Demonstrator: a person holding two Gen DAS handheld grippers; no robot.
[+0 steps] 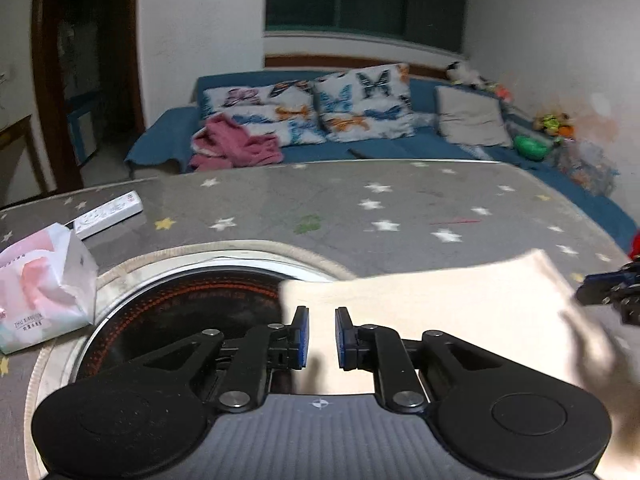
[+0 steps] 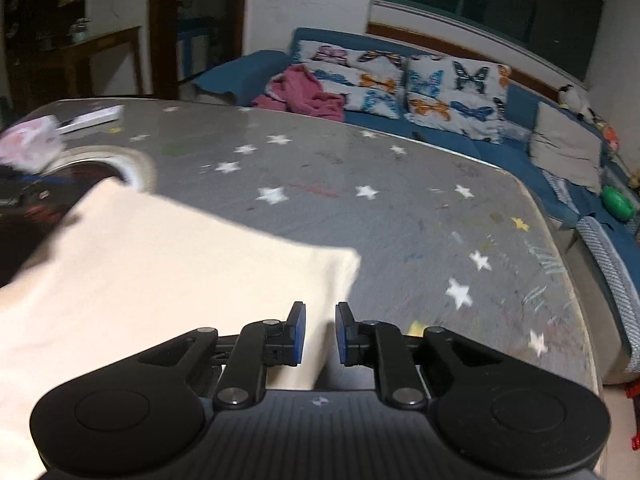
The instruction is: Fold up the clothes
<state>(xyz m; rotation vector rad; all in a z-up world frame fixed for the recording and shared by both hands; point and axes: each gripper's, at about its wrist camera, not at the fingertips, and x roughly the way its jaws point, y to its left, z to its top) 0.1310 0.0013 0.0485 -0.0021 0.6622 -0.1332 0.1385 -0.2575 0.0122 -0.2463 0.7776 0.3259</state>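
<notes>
A cream cloth [image 1: 440,304] lies flat on the grey star-patterned table [image 1: 320,204], partly over a round black hotplate [image 1: 192,304] set into the tabletop. My left gripper [image 1: 322,336] hovers at the cloth's left part, its blue pads a narrow gap apart, with only cloth showing beneath the gap. In the right wrist view the same cloth [image 2: 160,260] fills the lower left. My right gripper [image 2: 320,332] sits at the cloth's right edge, which runs down through the small gap between the pads. Neither pair of pads visibly presses on fabric.
A tissue pack [image 1: 40,288] and a white remote [image 1: 108,214] lie at the table's left. Behind the table stands a blue sofa [image 1: 380,148] with butterfly cushions and a pink garment [image 1: 232,146]. The table's rounded edge [image 2: 560,216] drops off at the right.
</notes>
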